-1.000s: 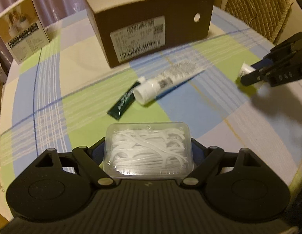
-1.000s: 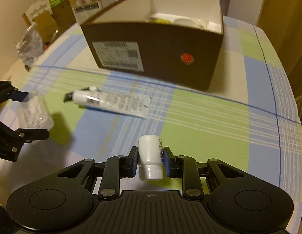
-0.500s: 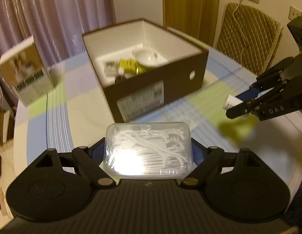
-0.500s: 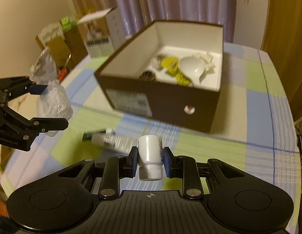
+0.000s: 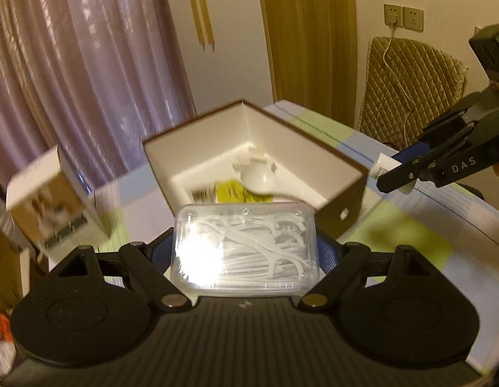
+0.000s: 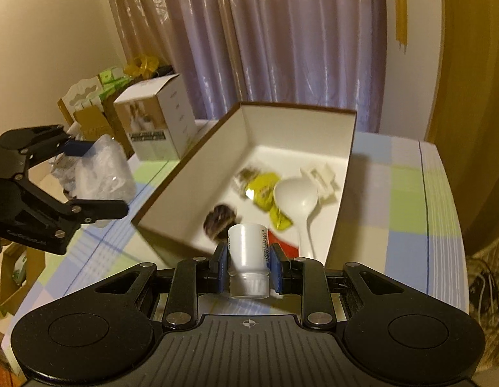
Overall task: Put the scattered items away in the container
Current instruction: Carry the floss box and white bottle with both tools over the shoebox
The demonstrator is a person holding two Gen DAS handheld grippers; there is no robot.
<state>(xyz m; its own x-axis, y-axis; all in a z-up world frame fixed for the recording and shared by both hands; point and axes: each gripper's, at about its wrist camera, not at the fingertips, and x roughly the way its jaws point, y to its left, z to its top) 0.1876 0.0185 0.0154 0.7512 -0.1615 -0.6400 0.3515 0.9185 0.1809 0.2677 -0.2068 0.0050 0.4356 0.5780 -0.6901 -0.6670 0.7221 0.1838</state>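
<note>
My left gripper [image 5: 246,248] is shut on a clear plastic box of white floss picks [image 5: 244,246], held in the air just in front of the brown cardboard box [image 5: 346,190]. My right gripper [image 6: 247,261] is shut on a small white bottle [image 6: 247,254], cap toward the camera, hovering at the near rim of the same cardboard box [image 6: 172,196]. Inside the box lie a white spoon [image 6: 297,200], a yellow packet [image 6: 265,190], a dark round item [image 6: 220,219] and a white clip [image 6: 323,177]. Each gripper shows in the other's view: the right gripper [image 5: 394,174], the left gripper [image 6: 97,177].
A checked cloth covers the table [image 6: 407,200]. A white carton with a picture [image 6: 155,129] stands left of the box. Cardboard boxes and clutter [image 6: 88,106] sit beyond the table's left edge, a quilted chair [image 5: 410,87] to the right, curtains behind.
Both grippers have risen and moved toward the cardboard box, each keeping its load. The box's inside has come into view; the toothpaste tube and the green sachet on the table have dropped out of sight.
</note>
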